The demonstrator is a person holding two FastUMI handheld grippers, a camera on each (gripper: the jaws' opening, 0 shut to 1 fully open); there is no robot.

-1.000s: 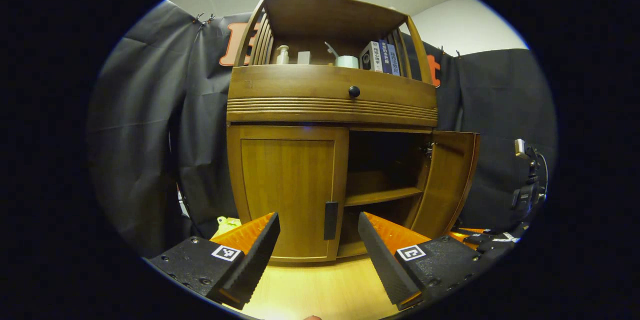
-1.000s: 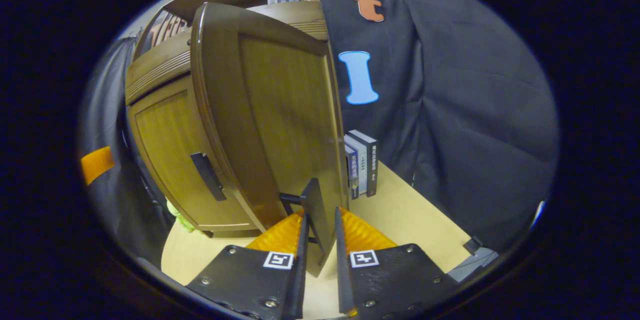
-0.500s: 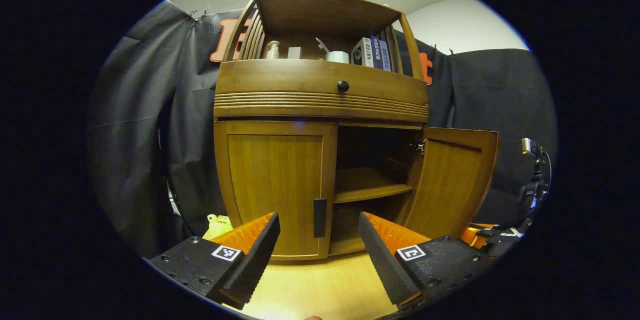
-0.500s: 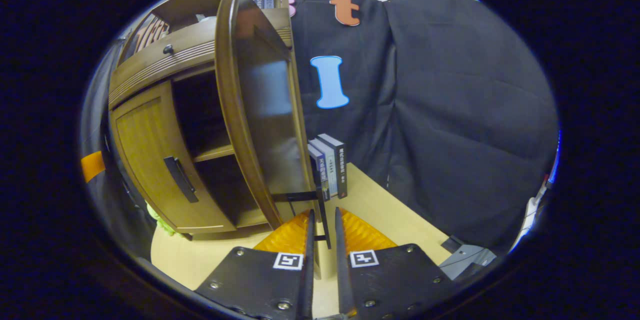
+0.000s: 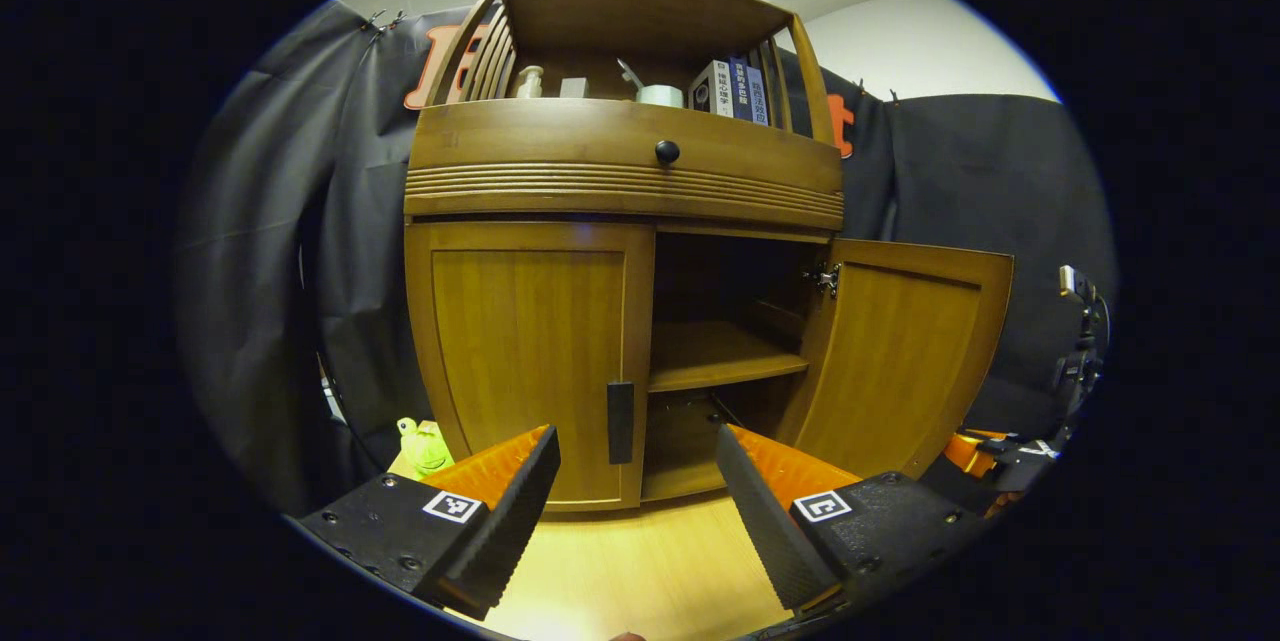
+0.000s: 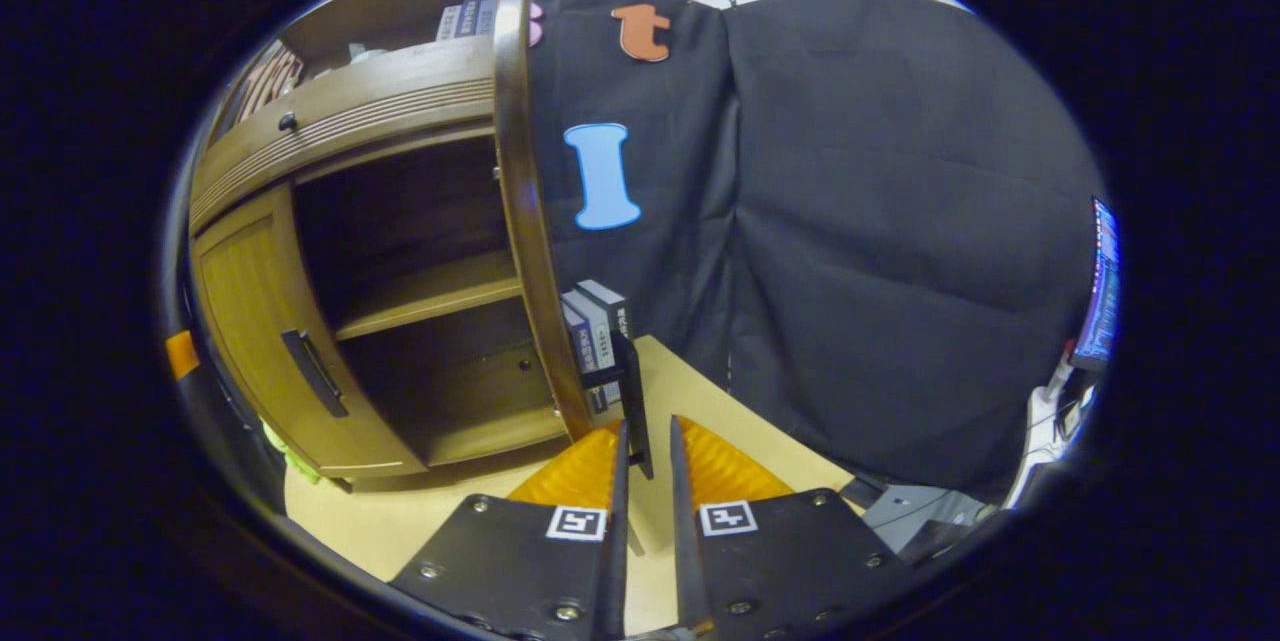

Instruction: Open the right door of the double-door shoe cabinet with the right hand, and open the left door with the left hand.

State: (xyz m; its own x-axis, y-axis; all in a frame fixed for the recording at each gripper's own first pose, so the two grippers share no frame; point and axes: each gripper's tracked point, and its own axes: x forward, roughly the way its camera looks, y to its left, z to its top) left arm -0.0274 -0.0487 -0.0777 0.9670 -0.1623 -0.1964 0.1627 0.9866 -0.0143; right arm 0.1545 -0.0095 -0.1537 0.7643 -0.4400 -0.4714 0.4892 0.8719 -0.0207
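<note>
Opening the brown wooden double-door shoe cabinet (image 5: 620,171) is half done as things lie: its right door (image 5: 900,351) stands swung wide, baring the inner shelf (image 5: 715,356), while the left door (image 5: 530,351) sits shut with its dark vertical bar handle (image 5: 620,421) at its right edge. In the right gripper view the right hand-held gripper (image 6: 645,451) has its fingers drawn narrow around the dark handle of the right door (image 6: 632,391), which sits in the slot between them; whether both press on it cannot be told. The left hand-held gripper (image 5: 635,481) is spread wide and holds nothing, hovering in front of the left door with that handle lined up between the fingertips but apart from them. The step in hand looks to be the reach for the left handle: go in straight, keep the bar centred in the gap, close squarely on it, then pull along the door's arc toward the left. The cabinet stands on a light wooden counter (image 5: 640,571); a small green toy (image 5: 422,441) lies near its left foot, and upright books (image 6: 595,331) stand just behind the open right door.
</note>
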